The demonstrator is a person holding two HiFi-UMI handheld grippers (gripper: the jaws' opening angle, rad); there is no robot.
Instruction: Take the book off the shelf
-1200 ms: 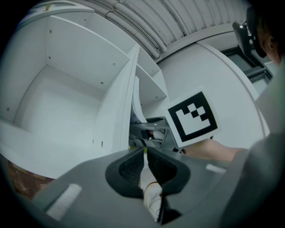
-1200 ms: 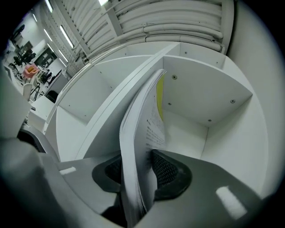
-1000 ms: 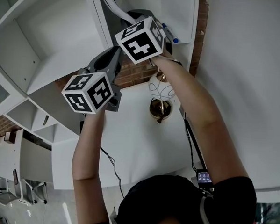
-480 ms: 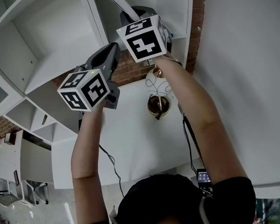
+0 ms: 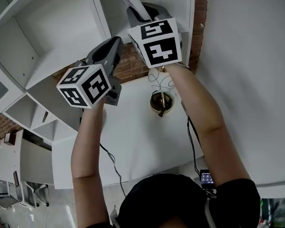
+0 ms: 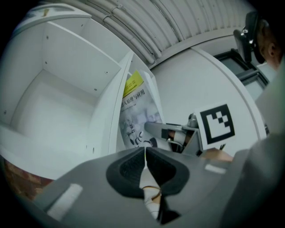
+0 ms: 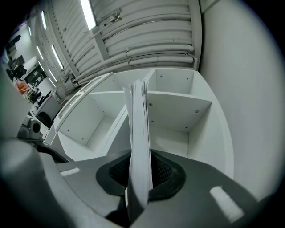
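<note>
You are clenching your right tongs (image 7: pixel 140 170) on the book (image 7: pixel 139 116). Its pale page edges are running up from between the pads through the middle of the right gripper view, in front of the open compartments of the white shelf unit (image 7: pixel 178 107). In the left gripper view the book's cover, with a yellow patch at its top, is showing at the centre of the frame. It is standing just beside an upright shelf divider (image 6: pixel 109 111), and your right tongs are biting its lower corner. You are keeping your left tongs (image 6: pixel 144 153) clenched with nothing between the pads, hanging apart from the book and to its left. In the head view both of your arms are reaching up over the white tabletop (image 5: pixel 131 139).
</note>
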